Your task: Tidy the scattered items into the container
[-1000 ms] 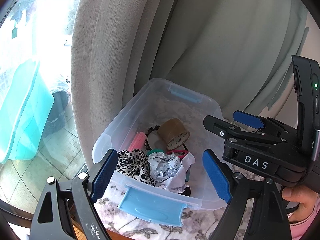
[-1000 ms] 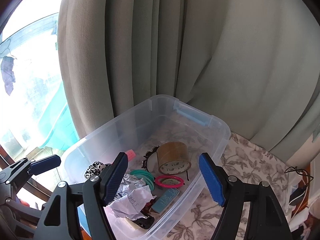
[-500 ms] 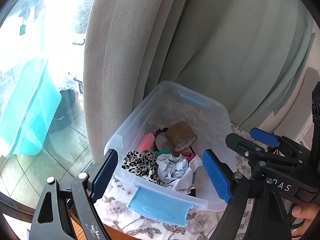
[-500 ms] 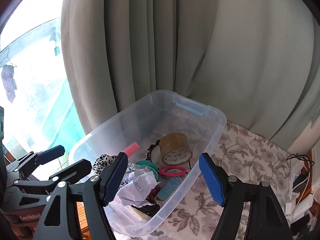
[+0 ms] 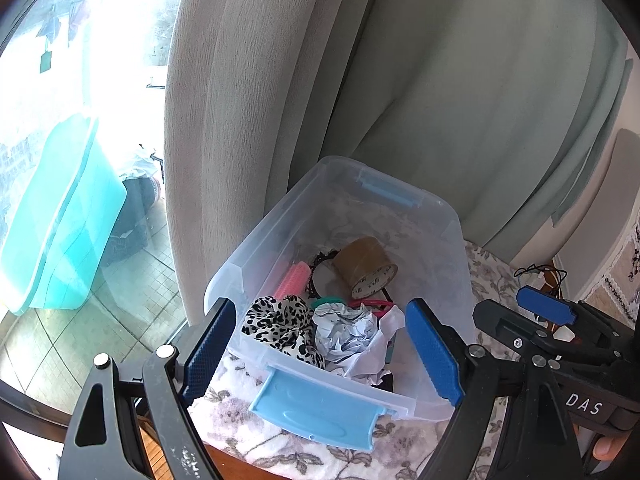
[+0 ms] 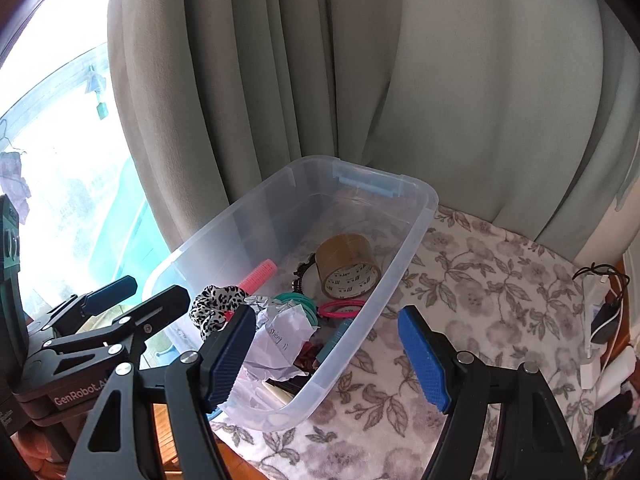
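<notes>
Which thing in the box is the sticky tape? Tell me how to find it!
Find the clear plastic box on the flowery cloth. In its middle, past the crumpled paper, lies the tape roll. It is the only brown, fat ring there; the other rings are thin.

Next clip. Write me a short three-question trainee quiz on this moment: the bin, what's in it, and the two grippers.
1. True or false: the brown tape roll lies inside the clear bin.
2. Which touches the crumpled paper? A) leopard scrunchie B) the curtain C) the floral cloth
3. What does the right gripper hold between its fingers?

Key: 1 true. 2 A. 3 Nothing; it is open, like the left gripper.
</notes>
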A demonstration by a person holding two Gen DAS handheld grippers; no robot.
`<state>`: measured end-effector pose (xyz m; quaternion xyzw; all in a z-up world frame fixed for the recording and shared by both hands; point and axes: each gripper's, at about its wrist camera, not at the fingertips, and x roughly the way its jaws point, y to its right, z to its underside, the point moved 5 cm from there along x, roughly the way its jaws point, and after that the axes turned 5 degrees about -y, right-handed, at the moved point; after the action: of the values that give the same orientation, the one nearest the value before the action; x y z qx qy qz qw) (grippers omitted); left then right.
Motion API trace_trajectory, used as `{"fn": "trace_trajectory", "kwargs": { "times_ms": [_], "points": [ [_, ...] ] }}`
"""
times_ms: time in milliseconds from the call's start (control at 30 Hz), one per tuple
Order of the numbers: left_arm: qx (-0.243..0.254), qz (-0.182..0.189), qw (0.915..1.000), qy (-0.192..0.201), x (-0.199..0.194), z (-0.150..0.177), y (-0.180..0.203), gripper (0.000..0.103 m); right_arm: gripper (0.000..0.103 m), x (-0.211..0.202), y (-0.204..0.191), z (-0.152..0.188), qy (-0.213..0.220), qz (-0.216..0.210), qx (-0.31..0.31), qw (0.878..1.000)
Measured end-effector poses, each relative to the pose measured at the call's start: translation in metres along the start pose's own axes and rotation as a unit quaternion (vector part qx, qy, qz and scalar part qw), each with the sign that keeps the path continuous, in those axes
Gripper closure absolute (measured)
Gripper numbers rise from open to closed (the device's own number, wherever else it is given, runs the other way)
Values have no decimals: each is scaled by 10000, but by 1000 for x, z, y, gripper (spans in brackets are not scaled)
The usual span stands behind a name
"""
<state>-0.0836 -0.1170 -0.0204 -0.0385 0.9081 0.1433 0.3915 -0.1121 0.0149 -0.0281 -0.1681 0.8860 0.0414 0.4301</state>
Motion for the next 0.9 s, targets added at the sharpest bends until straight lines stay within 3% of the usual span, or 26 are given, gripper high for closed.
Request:
{"fn": "trace_trajectory", "kwargs": {
  "times_ms": [233, 400, 900],
  "points": [
    [52, -46, 10000, -31, 1, 2, 2, 16, 26, 1, 4, 1, -125, 55, 65, 9999],
    [61, -89, 9999, -93, 3, 4, 3, 16, 26, -31, 0, 6, -165, 75, 87, 9998],
    [-19, -81, 9998, -190, 10, 5, 2, 16, 26, -30, -1, 8, -271, -38, 166, 9995]
  ]
}}
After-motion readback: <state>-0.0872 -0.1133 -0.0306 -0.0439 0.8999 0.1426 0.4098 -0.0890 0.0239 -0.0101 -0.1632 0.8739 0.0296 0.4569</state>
